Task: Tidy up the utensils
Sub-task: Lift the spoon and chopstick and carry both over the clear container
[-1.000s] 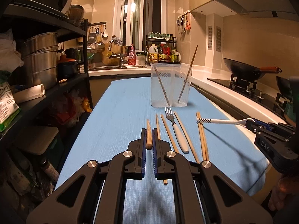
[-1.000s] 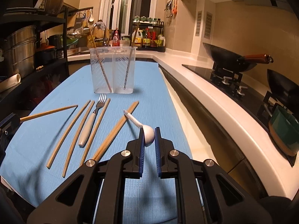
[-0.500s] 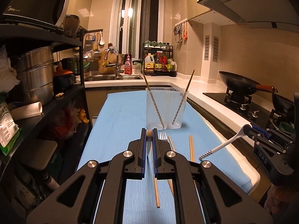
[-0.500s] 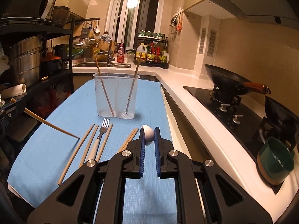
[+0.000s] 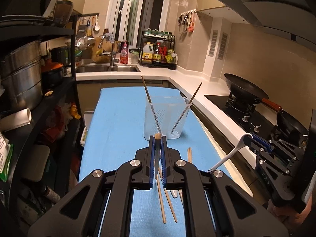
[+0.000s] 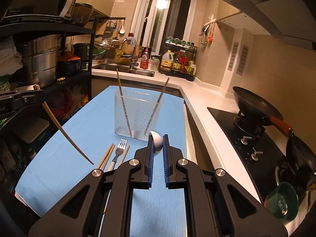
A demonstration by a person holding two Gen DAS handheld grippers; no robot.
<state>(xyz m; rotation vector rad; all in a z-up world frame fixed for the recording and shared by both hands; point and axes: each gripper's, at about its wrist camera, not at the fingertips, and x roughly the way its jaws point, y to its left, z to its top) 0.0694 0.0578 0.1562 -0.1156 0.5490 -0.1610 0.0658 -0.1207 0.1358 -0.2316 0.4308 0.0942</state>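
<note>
A clear plastic utensil holder (image 5: 165,116) (image 6: 138,114) stands on the blue mat (image 5: 118,118) with two chopsticks leaning in it. My left gripper (image 5: 157,138) is shut on a wooden chopstick (image 5: 157,136), held in the air with its tip hanging down; it also shows in the right wrist view (image 6: 65,132). My right gripper (image 6: 157,140) is shut on a white spoon (image 6: 157,140) by its bowl, the handle (image 5: 229,156) hanging down. A fork (image 6: 118,152) and loose chopsticks (image 6: 106,156) lie on the mat below.
A black shelf with steel pots (image 5: 21,83) stands at the left. A white counter (image 5: 197,90) runs along the right with a hob and black wok (image 5: 244,90). A green bowl (image 6: 282,201) sits at the right. The sink (image 5: 106,69) is at the back.
Both grippers have lifted their utensils off the mat and tilted them downward. The chopstick and spoon now hang in the air, closer to the holder.
</note>
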